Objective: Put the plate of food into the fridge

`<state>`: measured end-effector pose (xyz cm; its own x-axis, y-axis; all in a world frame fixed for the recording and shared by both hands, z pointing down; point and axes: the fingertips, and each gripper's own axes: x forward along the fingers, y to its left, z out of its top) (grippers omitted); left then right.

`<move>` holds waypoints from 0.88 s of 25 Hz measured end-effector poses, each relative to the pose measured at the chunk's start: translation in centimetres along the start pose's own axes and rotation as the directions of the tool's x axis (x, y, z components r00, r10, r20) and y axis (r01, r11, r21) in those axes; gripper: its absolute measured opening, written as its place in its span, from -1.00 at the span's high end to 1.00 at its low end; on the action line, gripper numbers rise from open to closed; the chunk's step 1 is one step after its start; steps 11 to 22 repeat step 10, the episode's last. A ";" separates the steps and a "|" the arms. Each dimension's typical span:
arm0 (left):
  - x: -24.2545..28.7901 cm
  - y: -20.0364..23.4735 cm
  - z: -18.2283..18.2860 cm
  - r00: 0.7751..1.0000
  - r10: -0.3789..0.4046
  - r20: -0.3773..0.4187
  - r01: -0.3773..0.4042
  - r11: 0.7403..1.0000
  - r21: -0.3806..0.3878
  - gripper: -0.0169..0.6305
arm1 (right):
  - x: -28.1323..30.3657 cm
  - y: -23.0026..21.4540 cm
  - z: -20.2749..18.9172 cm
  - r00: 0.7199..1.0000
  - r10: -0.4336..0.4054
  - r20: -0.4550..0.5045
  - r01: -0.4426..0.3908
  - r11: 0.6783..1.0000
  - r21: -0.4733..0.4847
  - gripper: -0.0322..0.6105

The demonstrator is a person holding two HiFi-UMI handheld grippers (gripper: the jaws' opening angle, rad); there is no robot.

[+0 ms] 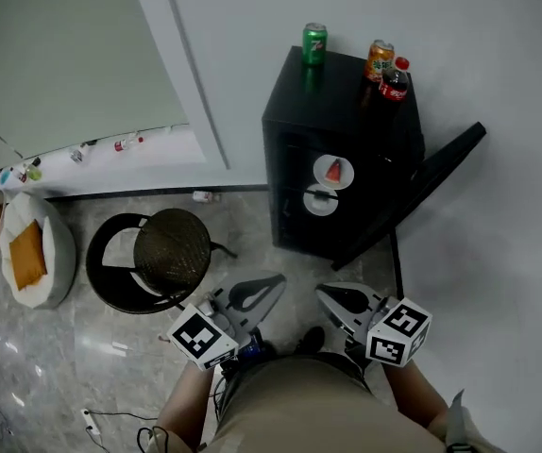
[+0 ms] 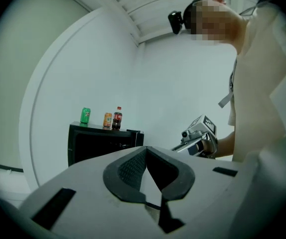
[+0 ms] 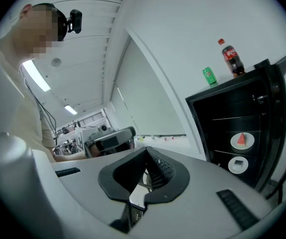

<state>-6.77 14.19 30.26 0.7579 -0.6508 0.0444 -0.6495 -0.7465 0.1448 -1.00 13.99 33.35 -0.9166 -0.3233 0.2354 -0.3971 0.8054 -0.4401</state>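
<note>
Pale marbled floor, white walls, a corner of the room seen steeply from above.

- Plate of food [image 1: 333,172]: white, with a red wedge on it, sitting on the upper shelf inside the fridge [image 1: 342,97]. A second plate [image 1: 320,200] with a small dark piece lies on the shelf just below it.
- Fridge: small, black, standing on the floor against the wall. Its door [image 1: 422,192] is swung wide to the right.
- On the fridge top: green can [image 1: 314,43], orange can [image 1: 379,60], cola bottle [image 1: 396,79], all upright.
- Left gripper [image 1: 269,284]: jaws together, nothing between them, held low near the person's waist and well apart from the fridge.
- Right gripper [image 1: 332,295]: jaws likewise closed and empty, beside the left one and pointing towards the open cabinet.
- Off to the left: round black chair [image 1: 153,258], and further left a white cushion [image 1: 35,253] with an orange pad.

Step in hand, as I judge it: the placing looks finished, since the plate is shelved and neither gripper carries anything. What remains is the door. The next move probably calls for the right gripper to reach round the door's outer edge and push it closed, keeping the sweep clear of the bottle and cans above.
</note>
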 end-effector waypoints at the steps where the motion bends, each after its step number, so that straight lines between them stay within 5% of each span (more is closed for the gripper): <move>1: -1.1 0.3 0.3 1.000 0.006 0.010 -0.006 1.000 -0.005 0.92 | 0.8 1.0 0.1 1.000 0.005 0.000 -0.005 1.000 -0.010 0.83; 10: -10.9 3.2 1.4 0.996 0.085 0.037 -0.086 0.995 0.047 0.92 | 7.7 7.9 -0.2 0.999 0.043 -0.007 -0.044 0.997 -0.064 0.83; 22: -10.9 3.2 1.4 0.996 0.085 0.037 -0.086 0.995 0.047 0.92 | 7.7 7.9 -0.2 0.999 0.043 -0.007 -0.044 0.997 -0.064 0.83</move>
